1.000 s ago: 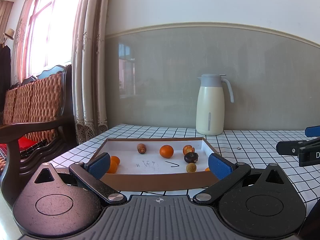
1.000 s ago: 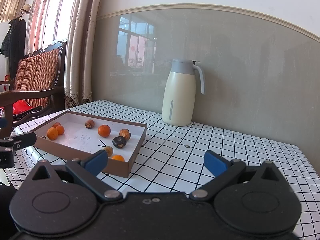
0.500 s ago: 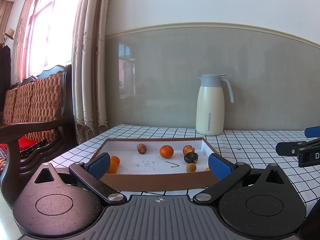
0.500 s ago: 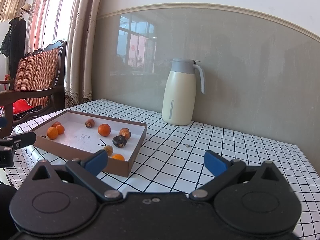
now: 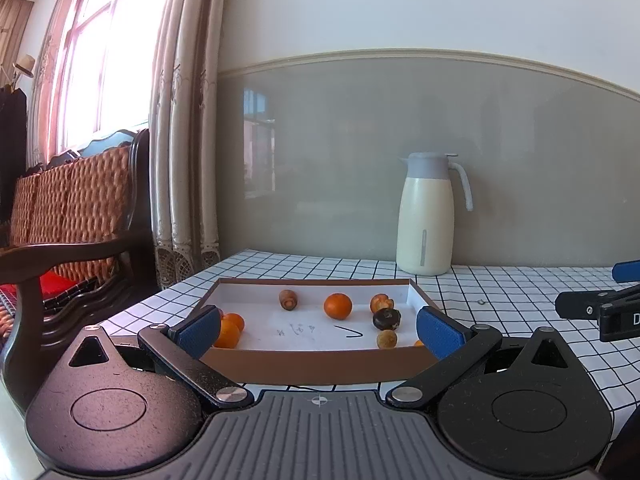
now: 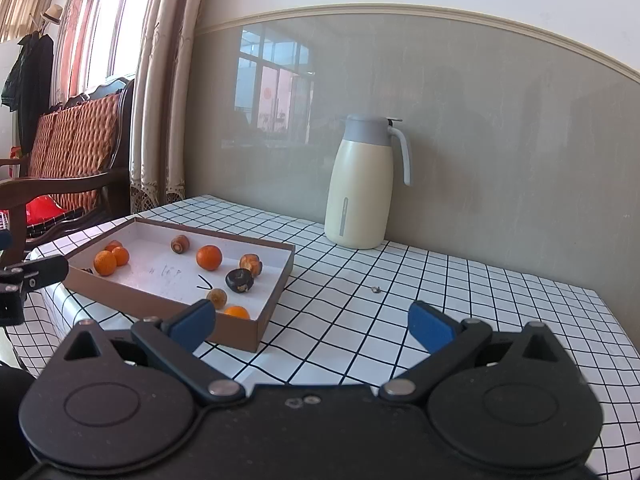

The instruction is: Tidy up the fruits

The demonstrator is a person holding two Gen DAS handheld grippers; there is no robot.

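Observation:
A shallow brown cardboard box with a white floor lies on the checked tablecloth. Inside it lie several small fruits: an orange in the middle, two oranges at the left end, a dark fruit, and brownish ones. My left gripper is open just in front of the box's near wall, holding nothing. My right gripper is open over the cloth, right of the box, with nothing between its fingers.
A cream thermos jug with a grey lid stands at the back by the wall. A tiny speck lies on the cloth. A wooden chair and curtains stand left of the table. The table's right edge is near.
The right gripper has drifted slightly, so the box appears a little closer in its view. The left view is unchanged and both grippers stay open.

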